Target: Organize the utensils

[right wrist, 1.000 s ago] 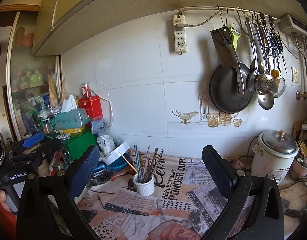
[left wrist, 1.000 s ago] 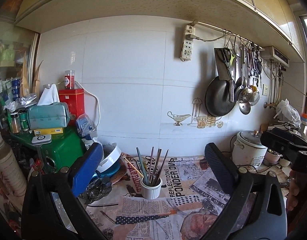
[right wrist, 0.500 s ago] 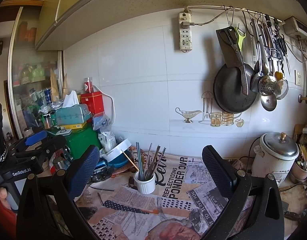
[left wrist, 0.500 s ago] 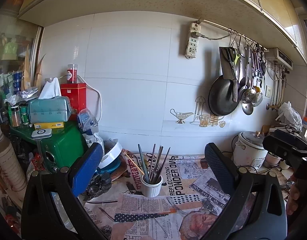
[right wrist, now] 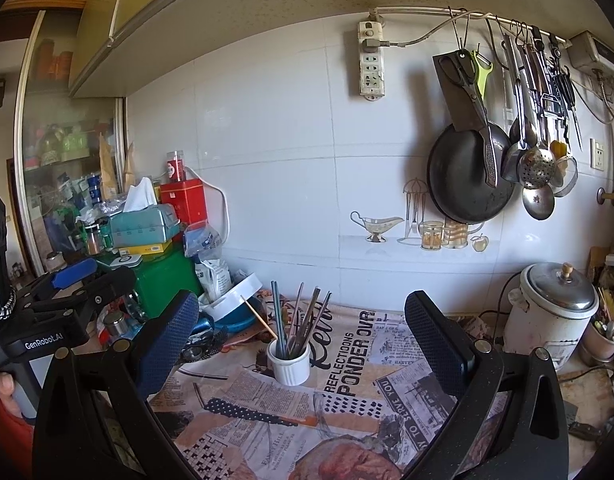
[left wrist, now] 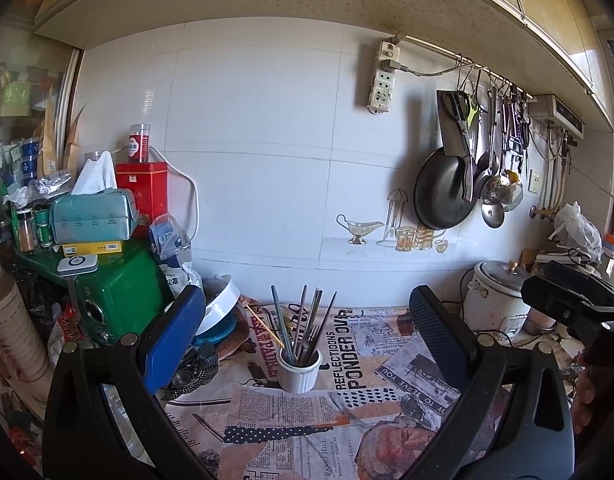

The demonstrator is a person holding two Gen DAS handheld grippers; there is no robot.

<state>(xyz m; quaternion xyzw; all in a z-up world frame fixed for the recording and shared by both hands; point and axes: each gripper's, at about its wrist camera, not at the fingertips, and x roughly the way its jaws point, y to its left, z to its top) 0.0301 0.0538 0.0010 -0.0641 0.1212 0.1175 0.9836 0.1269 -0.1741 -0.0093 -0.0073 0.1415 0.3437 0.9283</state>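
**Utensils upright in the white cup, both grippers empty**

A bundle of metal utensils (left wrist: pixel 303 326) stood upright in a small white ribbed cup (left wrist: pixel 298 372) on the newspaper-covered counter (left wrist: pixel 355 360), near the tiled wall. The left gripper (left wrist: pixel 307 334) hung above the counter, short of the cup, its jaws spread wide and holding nothing. The right gripper (right wrist: pixel 301 334) did the same, jaws wide apart and empty. A rice cooker (right wrist: pixel 551 312) sat to the right, a green box (left wrist: pixel 119 292) to the left.

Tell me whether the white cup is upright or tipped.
Upright: the cup stands on its base on the newsprint cloth, with utensils sticking up from it.
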